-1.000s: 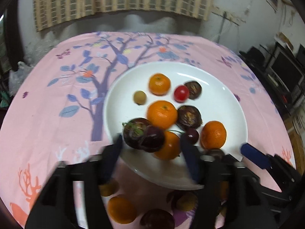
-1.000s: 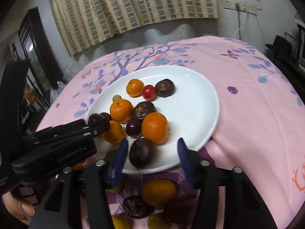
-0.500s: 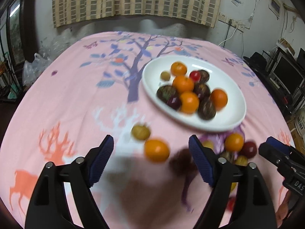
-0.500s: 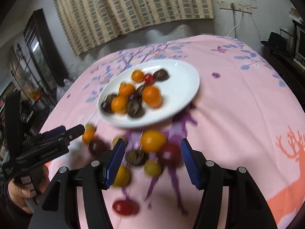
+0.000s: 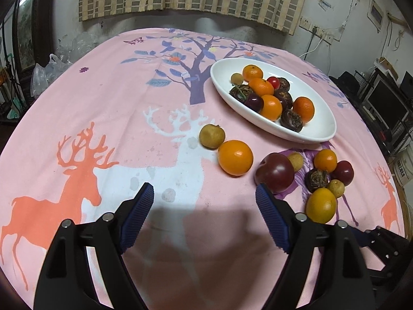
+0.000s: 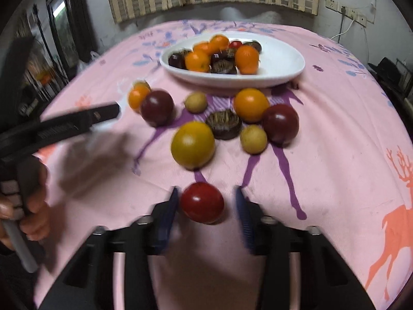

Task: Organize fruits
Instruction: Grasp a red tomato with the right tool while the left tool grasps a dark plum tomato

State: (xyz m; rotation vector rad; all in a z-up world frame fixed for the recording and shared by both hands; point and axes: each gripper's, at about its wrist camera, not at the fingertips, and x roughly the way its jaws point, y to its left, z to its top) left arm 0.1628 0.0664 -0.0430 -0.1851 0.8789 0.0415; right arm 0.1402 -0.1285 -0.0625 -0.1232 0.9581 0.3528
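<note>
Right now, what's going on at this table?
A person with two handheld grippers is sorting fruit onto the white plate. The right gripper is open around a red tomato on the pink cloth, not yet clamped. The left gripper is open and empty. About ten fruits are on the cloth.

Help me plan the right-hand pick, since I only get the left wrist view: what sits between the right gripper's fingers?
Observer: A round glossy red fruit lies on the pink tablecloth, inside the open right gripper.
Operator: Gripped?
Observer: No. A gap shows on the fruit's right side, though the picture is blurred.
Operator: Anything touching it?
Observer: No. The large yellow-orange round fruit sits apart, beyond it.
</note>
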